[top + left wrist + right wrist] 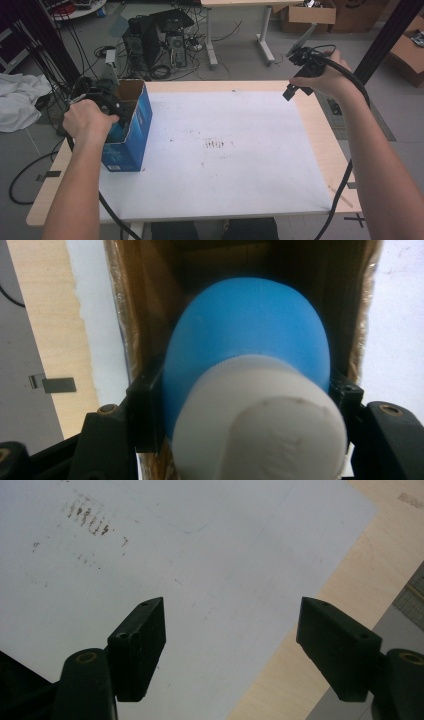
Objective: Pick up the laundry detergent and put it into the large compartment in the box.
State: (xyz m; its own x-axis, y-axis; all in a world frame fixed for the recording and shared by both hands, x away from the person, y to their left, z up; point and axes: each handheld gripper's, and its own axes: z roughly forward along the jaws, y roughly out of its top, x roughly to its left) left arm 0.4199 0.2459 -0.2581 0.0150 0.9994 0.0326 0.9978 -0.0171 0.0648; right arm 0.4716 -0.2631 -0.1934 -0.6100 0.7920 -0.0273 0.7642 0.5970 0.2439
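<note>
**Blue object held inside the carton**

The left gripper clamps a blue, white-capped object inside the open blue cardboard box at the table's left edge; its lower part is hidden, so its kind is unclear. The right gripper hangs open and empty over the white sheet.

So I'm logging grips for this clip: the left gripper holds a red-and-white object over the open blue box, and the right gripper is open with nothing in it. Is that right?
Not quite. The object in the left gripper is blue and white, not red and white, as the left gripper view shows. The rest stands: it is over the open blue box, and the right gripper is open with nothing in it.
</note>
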